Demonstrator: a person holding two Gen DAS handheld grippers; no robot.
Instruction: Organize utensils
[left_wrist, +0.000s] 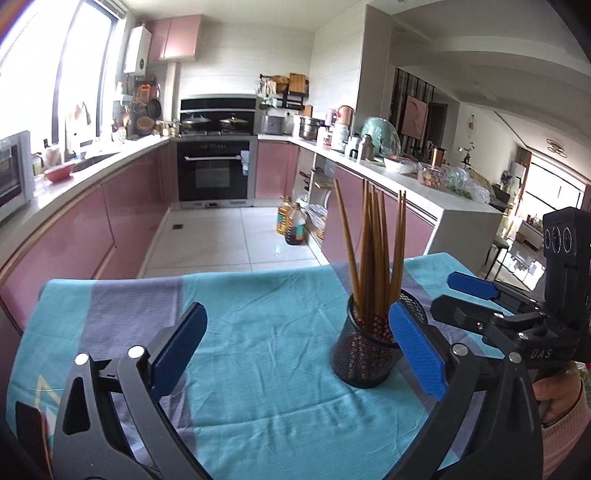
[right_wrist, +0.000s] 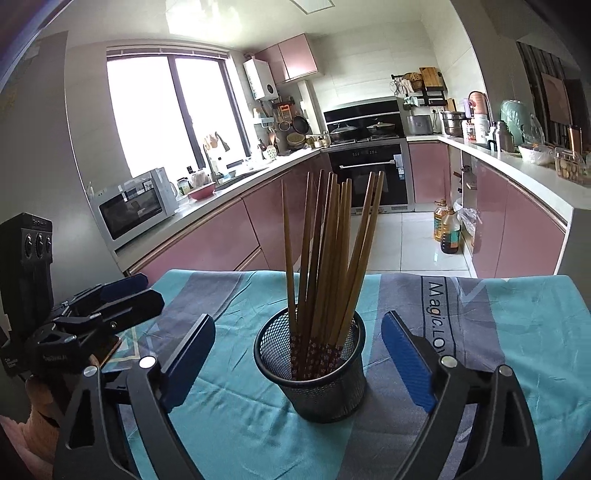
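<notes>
A black mesh cup (left_wrist: 364, 352) stands upright on a turquoise and grey cloth (left_wrist: 258, 332) and holds several brown chopsticks (left_wrist: 373, 251). My left gripper (left_wrist: 295, 347) is open and empty; its right finger is next to the cup. The right gripper (left_wrist: 469, 295) shows at the right, beyond the cup. In the right wrist view the cup (right_wrist: 314, 369) with its chopsticks (right_wrist: 328, 258) stands between the open fingers of my right gripper (right_wrist: 299, 362), which touch nothing. The left gripper (right_wrist: 122, 295) shows at the left edge.
The cloth covers a table (right_wrist: 517, 332) whose far edge drops to a tiled kitchen floor (left_wrist: 229, 236). Pink cabinets and counters line both sides, with an oven (left_wrist: 216, 170) at the back. Oil bottles (left_wrist: 290, 221) stand on the floor.
</notes>
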